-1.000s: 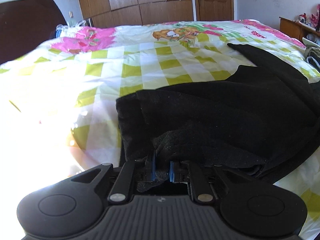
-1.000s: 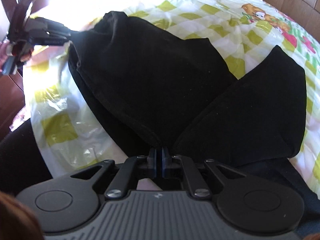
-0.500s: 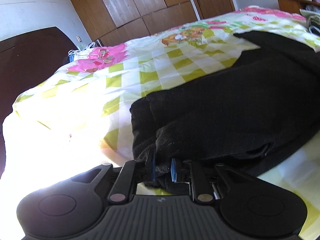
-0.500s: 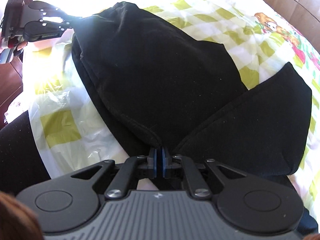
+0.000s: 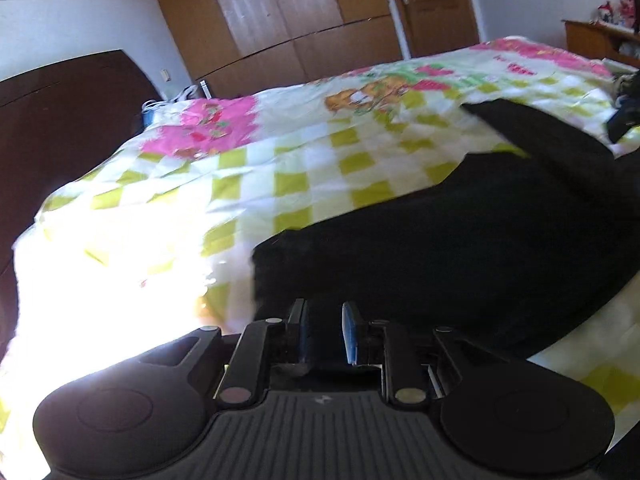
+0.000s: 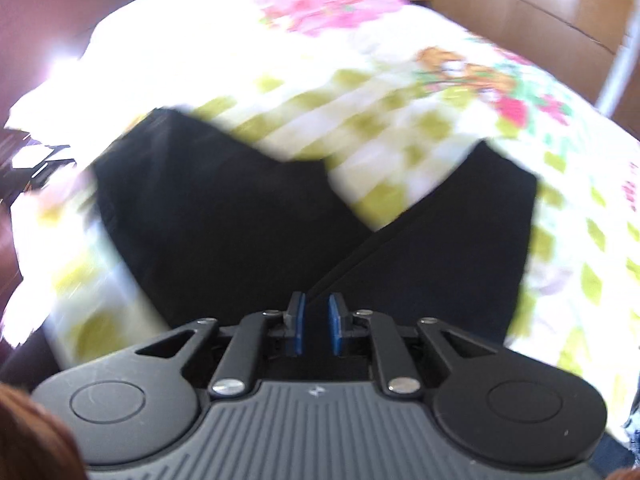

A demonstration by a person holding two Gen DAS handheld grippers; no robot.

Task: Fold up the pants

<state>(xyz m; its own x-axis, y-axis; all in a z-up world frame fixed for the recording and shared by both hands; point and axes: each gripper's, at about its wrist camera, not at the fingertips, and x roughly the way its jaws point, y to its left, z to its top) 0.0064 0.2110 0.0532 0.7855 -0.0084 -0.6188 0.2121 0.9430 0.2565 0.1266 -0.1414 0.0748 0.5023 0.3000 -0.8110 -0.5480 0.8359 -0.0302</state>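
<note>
Black pants (image 5: 460,240) lie on a bed cover (image 5: 280,168) checked in white and yellow-green. In the right wrist view the pants (image 6: 224,216) spread as two dark flaps that meet in a V just ahead of my fingers. My left gripper (image 5: 326,320) hovers over the pants' near left corner, its blue pads apart with no bunched cloth between them. My right gripper (image 6: 316,320) is above the point of the V; its jaws are opening, and only the flat cloth below shows through the gap. Both views are blurred.
A dark wooden headboard (image 5: 60,120) bounds the bed's left end. Wooden wardrobes (image 5: 300,12) and a door (image 5: 432,4) stand behind the bed, and a cluttered side table (image 5: 592,40) sits at the far right. The bed cover (image 6: 360,100) lies beyond the pants.
Both grippers let go of the pants, their pads parted, and both rose away from the cloth. The pants' lifted edges have dropped flat onto the bed.
</note>
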